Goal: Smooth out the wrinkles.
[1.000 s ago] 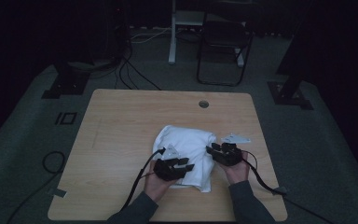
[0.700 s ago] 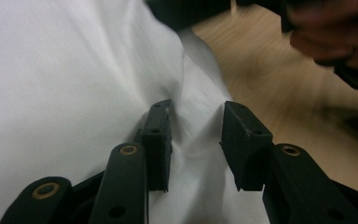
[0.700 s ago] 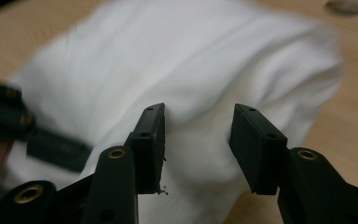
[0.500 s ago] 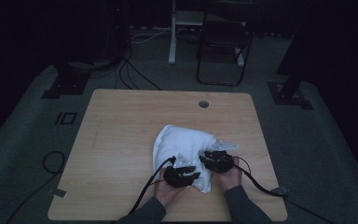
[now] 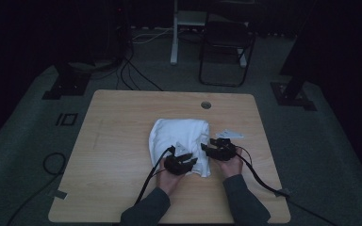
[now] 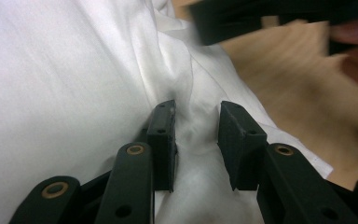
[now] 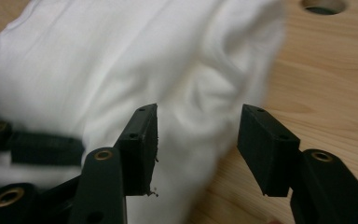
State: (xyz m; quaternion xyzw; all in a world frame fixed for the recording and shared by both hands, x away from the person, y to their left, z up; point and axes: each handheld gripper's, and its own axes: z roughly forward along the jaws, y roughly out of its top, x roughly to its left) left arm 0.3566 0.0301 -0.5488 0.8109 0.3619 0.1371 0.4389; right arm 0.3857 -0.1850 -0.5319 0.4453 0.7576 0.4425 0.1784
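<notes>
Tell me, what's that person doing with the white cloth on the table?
A person at a wooden table is working a crumpled white cloth with a two-jaw gripper in each hand. The left gripper has a fold of the cloth between its jaws, which stand a little apart on either side of it. The right gripper is at the cloth's edge; its jaws have just been opening and stand wide, with cloth between them but not pinched. It looks like folding or straightening.

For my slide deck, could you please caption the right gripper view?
Right gripper, jaws just opening, poised over the edge of a white cloth on a wooden table.
</notes>
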